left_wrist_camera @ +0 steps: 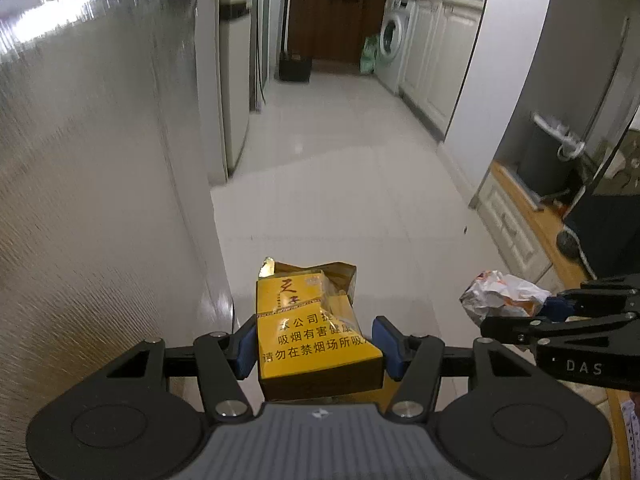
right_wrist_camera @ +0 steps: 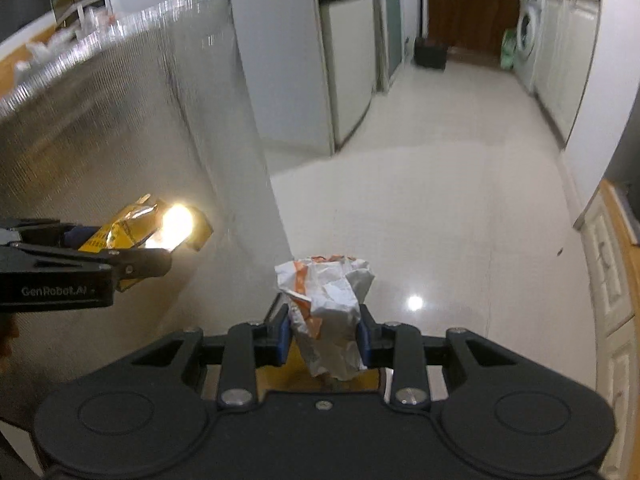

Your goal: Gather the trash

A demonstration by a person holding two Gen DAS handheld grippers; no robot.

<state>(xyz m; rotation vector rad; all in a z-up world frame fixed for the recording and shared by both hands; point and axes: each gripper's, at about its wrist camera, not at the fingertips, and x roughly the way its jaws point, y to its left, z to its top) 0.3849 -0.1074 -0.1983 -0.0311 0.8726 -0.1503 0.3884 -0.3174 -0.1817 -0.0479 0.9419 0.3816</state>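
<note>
My left gripper (left_wrist_camera: 316,340) is shut on a yellow cigarette pack (left_wrist_camera: 312,320) with a torn, crumpled top, its blue pads pressing both sides. The same pack (right_wrist_camera: 132,232) shows at the left of the right wrist view, glaring under a light reflection, with the left gripper (right_wrist_camera: 120,258) around it. My right gripper (right_wrist_camera: 323,334) is shut on a crumpled white and orange paper wrapper (right_wrist_camera: 328,304). In the left wrist view this wrapper (left_wrist_camera: 500,294) hangs at the right, with the right gripper (left_wrist_camera: 560,308) holding it. Both are held in the air above a white tiled floor (left_wrist_camera: 340,184).
A shiny textured metal panel (left_wrist_camera: 100,160) rises close on the left. A fridge (right_wrist_camera: 348,60) stands beyond it. White cabinets (left_wrist_camera: 432,64), a washing machine (left_wrist_camera: 394,44) and a dark bin (left_wrist_camera: 295,68) line the far corridor. A wooden-topped low cabinet (left_wrist_camera: 516,216) is at right.
</note>
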